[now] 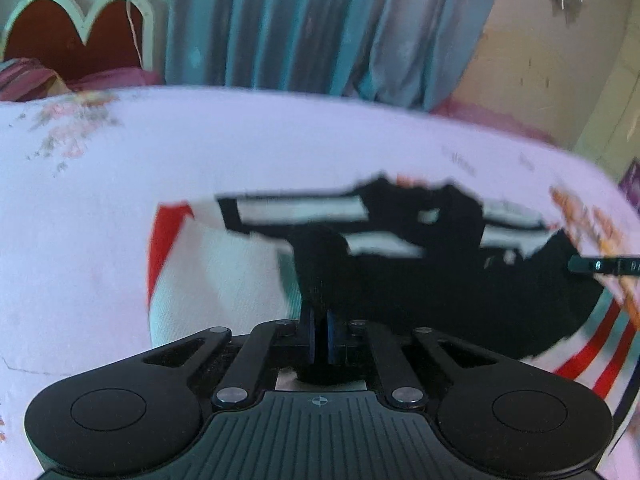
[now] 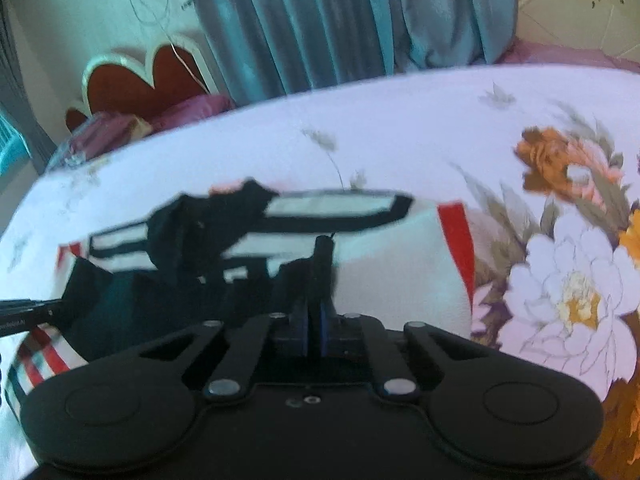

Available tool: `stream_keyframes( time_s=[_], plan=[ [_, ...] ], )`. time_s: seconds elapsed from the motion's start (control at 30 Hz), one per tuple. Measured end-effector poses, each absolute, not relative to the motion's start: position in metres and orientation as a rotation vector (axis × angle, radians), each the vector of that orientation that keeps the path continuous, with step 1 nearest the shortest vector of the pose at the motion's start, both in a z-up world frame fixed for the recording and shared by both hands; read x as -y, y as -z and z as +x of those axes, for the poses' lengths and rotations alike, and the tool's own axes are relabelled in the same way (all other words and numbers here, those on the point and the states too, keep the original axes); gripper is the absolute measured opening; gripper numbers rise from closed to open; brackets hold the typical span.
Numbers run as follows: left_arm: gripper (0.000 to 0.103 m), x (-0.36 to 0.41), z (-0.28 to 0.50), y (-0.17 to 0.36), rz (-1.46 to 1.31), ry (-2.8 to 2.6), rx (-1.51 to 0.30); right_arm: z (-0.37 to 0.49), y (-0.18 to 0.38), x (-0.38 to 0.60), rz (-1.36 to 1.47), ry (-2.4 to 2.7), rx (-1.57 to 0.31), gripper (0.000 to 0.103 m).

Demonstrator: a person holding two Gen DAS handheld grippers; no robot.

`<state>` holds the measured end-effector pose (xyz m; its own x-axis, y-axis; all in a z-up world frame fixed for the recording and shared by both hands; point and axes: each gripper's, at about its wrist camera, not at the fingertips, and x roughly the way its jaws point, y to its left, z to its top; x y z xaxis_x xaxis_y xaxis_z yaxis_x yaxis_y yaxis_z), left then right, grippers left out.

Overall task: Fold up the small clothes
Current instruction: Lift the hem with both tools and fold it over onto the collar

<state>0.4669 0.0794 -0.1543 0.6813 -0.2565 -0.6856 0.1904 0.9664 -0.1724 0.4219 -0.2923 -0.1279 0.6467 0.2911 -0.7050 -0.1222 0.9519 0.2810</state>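
In the left wrist view, the left hand-held gripper (image 1: pixel 319 334) sits at the lower centre of the frame, its blue-padded fingers (image 1: pixel 330 336) pinched together on a fold of the black fabric of the small black, white and red striped garment (image 1: pixel 420 280). The garment lies across the middle of the frame on the white floral-printed bed sheet (image 1: pixel 160 140), its white and red part spreading to the lower left. At the right edge the tip of the right hand-held gripper (image 1: pixel 600 266) reaches the black cloth. Teal pleated curtains (image 1: pixel 300 20) hang at the top.

In the right wrist view, the right hand-held gripper (image 2: pixel 314 334) at lower centre is likewise clenched on a raised ridge of the garment (image 2: pixel 192 288), which lies left of centre. The sheet's (image 2: pixel 400 120) large flowers fill the right side. The curtains (image 2: pixel 340 20) hang at the top.
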Motion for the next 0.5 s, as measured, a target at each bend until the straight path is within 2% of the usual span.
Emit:
stream_keyframes(
  time_s=[0.27, 0.5],
  plan=[
    [0.004, -0.093, 0.480, 0.133, -0.155, 0.104, -0.617, 0.444, 0.101, 0.298, 0.241, -0.177, -0.712, 0.005],
    [0.004, -0.093, 0.505, 0.164, -0.176, 0.011, -0.668, 0.482, 0.126, 0.302, 0.300, -0.098, -0.760, 0.005]
  ],
)
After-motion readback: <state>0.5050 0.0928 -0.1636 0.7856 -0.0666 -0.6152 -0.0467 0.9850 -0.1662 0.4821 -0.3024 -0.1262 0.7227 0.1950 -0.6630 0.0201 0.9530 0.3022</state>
